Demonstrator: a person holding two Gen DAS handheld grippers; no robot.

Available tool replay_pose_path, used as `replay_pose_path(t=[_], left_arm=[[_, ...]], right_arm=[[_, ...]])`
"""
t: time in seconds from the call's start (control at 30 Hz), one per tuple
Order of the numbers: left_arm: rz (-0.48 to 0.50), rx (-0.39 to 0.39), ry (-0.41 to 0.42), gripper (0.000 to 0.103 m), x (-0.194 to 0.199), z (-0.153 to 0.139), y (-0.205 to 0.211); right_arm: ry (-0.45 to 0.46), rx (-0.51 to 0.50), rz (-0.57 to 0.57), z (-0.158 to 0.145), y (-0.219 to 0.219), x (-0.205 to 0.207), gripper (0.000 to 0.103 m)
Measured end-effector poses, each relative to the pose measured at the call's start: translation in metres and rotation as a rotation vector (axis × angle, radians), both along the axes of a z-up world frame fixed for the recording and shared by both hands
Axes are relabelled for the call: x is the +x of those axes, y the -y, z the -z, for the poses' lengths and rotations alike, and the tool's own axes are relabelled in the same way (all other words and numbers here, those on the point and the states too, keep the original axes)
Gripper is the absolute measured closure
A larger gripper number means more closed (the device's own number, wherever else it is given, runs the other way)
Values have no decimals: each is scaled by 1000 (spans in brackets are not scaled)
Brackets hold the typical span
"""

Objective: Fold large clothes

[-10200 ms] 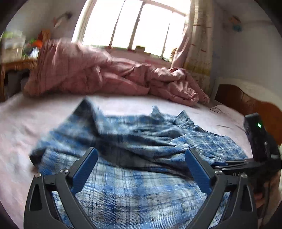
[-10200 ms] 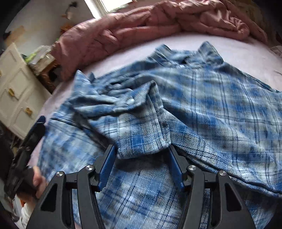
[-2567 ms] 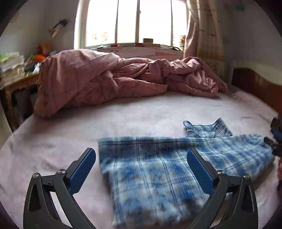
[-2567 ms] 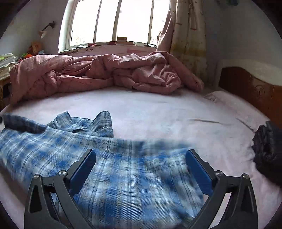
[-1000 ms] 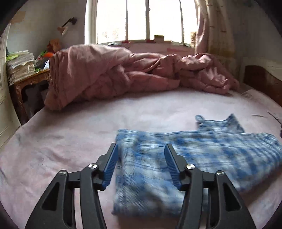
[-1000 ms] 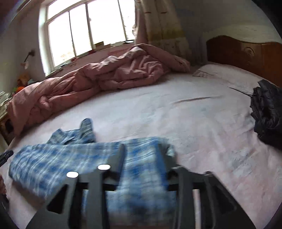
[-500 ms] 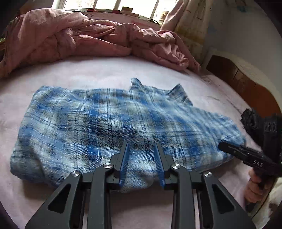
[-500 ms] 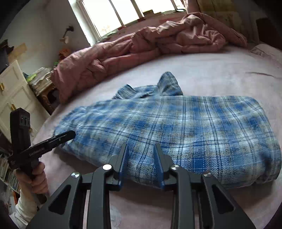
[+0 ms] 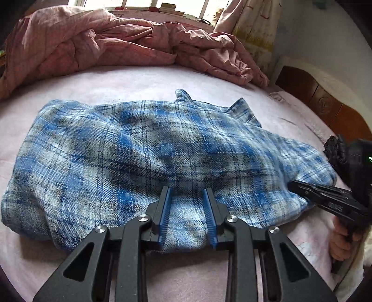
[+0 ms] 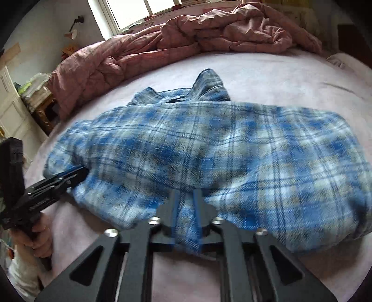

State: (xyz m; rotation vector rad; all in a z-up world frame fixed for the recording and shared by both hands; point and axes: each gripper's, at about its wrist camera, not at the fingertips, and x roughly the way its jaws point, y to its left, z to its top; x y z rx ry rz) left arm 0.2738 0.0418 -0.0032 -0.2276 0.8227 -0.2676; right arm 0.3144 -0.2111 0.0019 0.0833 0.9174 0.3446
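Both grippers, left (image 9: 187, 215) and right (image 10: 186, 217), pinch the shirt's (image 9: 130, 148) six-o'clock hem, likely to fold it toward the twelve-o'clock collar.

A home bedroom: a bed (image 9: 139, 79) with a rumpled pink quilt (image 9: 104, 41), wooden headboard (image 9: 325, 109), curtained window (image 10: 139, 9).

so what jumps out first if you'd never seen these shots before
The blue plaid shirt dominates, folded into a long band across the pale pink bed. Both grippers bite its near edge: the left gripper with a fold of cloth bunched between its blue pads, the right gripper pinched tight on a narrow fold. Behind, a rumpled pink quilt is heaped under the window.
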Motion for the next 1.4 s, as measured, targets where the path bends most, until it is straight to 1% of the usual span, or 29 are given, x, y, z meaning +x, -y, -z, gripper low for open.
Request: replay_pose_path(t=[0.03, 0.07, 0.13, 0.2, 0.33, 0.4, 0.43, 0.5, 0.53, 0.6, 0.67, 0.8, 0.87, 0.9, 0.97, 1.0, 1.03, 1.07, 1.1, 1.13, 1.17, 1.2, 1.27, 1.3, 1.37, 1.4], left_arm=[[0, -7, 0, 76, 1, 1, -1], [0, -6, 0, 76, 1, 0, -1], [0, 9, 3, 76, -1, 0, 0], [-1, 17, 4, 76, -2, -1, 1], [2, -1, 1, 75, -1, -1, -2], [4, -7, 1, 74, -1, 0, -4], [7, -10, 1, 73, -1, 0, -4], [13, -12, 4, 71, -2, 0, -4], [13, -8, 6, 70, -2, 0, -4], [17, -1, 10, 66, -3, -1, -2], [23, 7, 14, 63, -3, -1, 1], [22, 32, 23, 59, -5, -3, 4], [22, 39, 28, 59, -5, -3, 5], [22, 43, 32, 59, -6, -4, 5], [39, 42, 72, 62, -13, -9, 8], [78, 18, 110, 68, -18, -14, 9], [121, -2, 141, 86, -23, -18, 11], [144, 11, 153, 92, -25, -21, 15], [152, 44, 151, 96, -24, -23, 21], [164, 64, 149, 96, -22, -24, 26], [174, 65, 138, 96, -18, -24, 31], [163, 72, 112, 96, -11, -24, 33], [124, 72, 38, 96, 8, -22, 35], [83, 74, -5, 96, 22, -21, 33], [13, 71, -53, 96, 49, -20, 31], [-3, 78, -92, 96, 66, -16, 31]], right_arm=[[-10, 3, -5, 1, 1, 8, 99], [-33, 8, 10, 1, 4, 21, 103], [-84, 41, 28, 0, 5, 43, 103], [-125, 28, 73, -3, 2, 71, 103], [-147, -16, 134, 2, -6, 113, 103], [-156, 17, 174, 2, -1, 126, 103], [-157, 39, 187, 1, 1, 125, 103], [-119, 78, 200, -8, 9, 112, 103], [-93, 85, 184, -12, 10, 100, 103], [-57, 117, 80, -19, 8, 64, 103], [-49, 99, 35, -20, 6, 31, 103], [-37, 18, 0, -11, 6, -32, 103], [-34, 18, 3, -5, 7, -42, 103], [-41, 33, 2, -1, 9, -45, 103], [-33, 52, 6, 3, 3, -44, 103], [-28, 82, 13, 4, 8, -42, 103], [-25, 110, 20, 9, 8, -45, 103], [-19, 152, 27, 13, 14, -44, 103], [-19, 177, 32, 15, 16, -45, 103], [-25, 196, 39, 16, 18, -44, 103], [-23, 192, 42, 15, 17, -46, 103], [-8, 160, 38, 13, 13, -47, 103], [23, 105, 35, 11, 6, -52, 103], [40, 73, 35, 10, 2, -54, 103], [58, 25, 37, 8, -4, -59, 103], [65, 7, 37, 7, -6, -60, 103]])
